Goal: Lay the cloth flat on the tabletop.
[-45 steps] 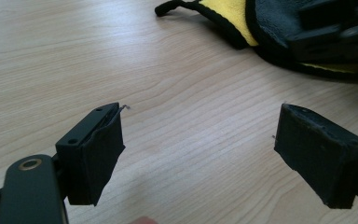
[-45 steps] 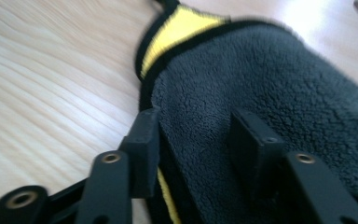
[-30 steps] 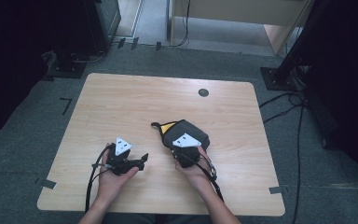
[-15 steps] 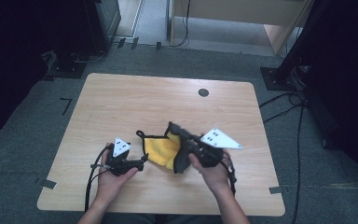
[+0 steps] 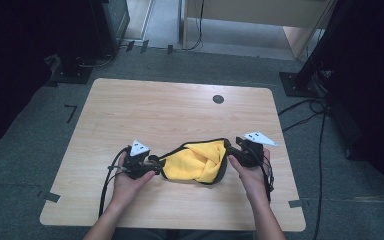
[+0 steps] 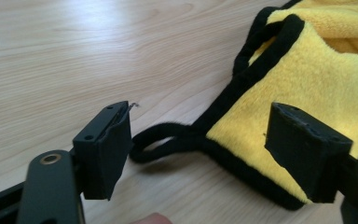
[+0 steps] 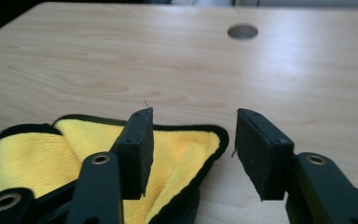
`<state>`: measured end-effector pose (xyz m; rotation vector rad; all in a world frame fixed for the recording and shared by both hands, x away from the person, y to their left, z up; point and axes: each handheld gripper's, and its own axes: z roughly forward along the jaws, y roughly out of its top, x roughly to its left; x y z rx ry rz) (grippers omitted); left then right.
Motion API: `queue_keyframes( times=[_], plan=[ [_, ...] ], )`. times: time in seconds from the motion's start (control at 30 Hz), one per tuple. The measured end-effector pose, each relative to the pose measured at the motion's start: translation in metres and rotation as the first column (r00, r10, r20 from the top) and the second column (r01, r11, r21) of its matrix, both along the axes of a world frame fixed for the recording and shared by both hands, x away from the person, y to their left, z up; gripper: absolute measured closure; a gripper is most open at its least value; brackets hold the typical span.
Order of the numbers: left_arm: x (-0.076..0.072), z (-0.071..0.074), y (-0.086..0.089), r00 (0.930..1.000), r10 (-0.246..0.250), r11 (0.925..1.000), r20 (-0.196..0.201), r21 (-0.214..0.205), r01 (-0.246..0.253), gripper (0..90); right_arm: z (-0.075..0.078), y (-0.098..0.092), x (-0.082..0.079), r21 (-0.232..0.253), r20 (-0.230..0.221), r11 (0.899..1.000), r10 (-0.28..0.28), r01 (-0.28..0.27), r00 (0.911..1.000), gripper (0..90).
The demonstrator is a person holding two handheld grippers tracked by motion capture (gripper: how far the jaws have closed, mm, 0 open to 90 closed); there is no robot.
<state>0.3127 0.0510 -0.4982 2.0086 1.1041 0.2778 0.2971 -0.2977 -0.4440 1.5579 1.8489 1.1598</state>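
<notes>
A yellow cloth with black trim [image 5: 199, 161] lies partly unfolded on the wooden table [image 5: 180, 110], near its front edge. My left gripper [image 5: 156, 164] is at the cloth's left corner. In the left gripper view its jaws [image 6: 200, 149] stand apart and have just been closing a little. The cloth's black hanging loop [image 6: 163, 140] and yellow corner [image 6: 279, 79] lie between them, untouched by the pads. My right gripper [image 5: 233, 151] is at the cloth's right end. Its jaws [image 7: 191, 149] have just been opening, and the trimmed cloth corner [image 7: 186, 144] lies loose below the gap.
A round cable hole [image 5: 218, 99] sits near the table's far edge, also in the right gripper view [image 7: 242, 31]. Bare wood stretches beyond the cloth. Black stands [image 5: 80, 70] and cables [image 5: 310, 107] are on the grey floor around the table.
The right gripper pulled the bunched cloth out to the right, spreading it, then opened and let it go. The left gripper moved right to the cloth's left corner.
</notes>
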Motion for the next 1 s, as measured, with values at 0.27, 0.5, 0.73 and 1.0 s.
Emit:
queue_keyframes(
  times=[0.27,0.5,0.73,1.0],
  plan=[
    [0.0,-0.012,-0.02,0.9977,-0.068,0.9912,-0.01,0.113,0.068,47.9,-0.048,0.001,0.039,0.127,-0.263,0.99,-0.021,0.056,0.9646,53.0],
    [-0.012,0.007,0.014,0.9927,-0.097,0.9941,0.072,0.055,0.093,85.2,-0.031,0.0,0.024,0.077,-0.079,0.996,-0.047,0.054,0.9958,88.3],
    [-0.022,0.05,0.077,0.9773,0.078,0.9969,0.197,-0.025,-0.075,86.0,0.014,-0.028,-0.009,0.105,0.132,0.989,-0.115,0.102,0.9846,88.7],
    [-0.036,0.087,0.14,0.9387,0.206,0.9735,0.276,-0.155,-0.168,86.3,0.046,-0.054,-0.038,0.171,0.273,0.979,-0.16,0.116,0.9485,88.7]
  ],
)
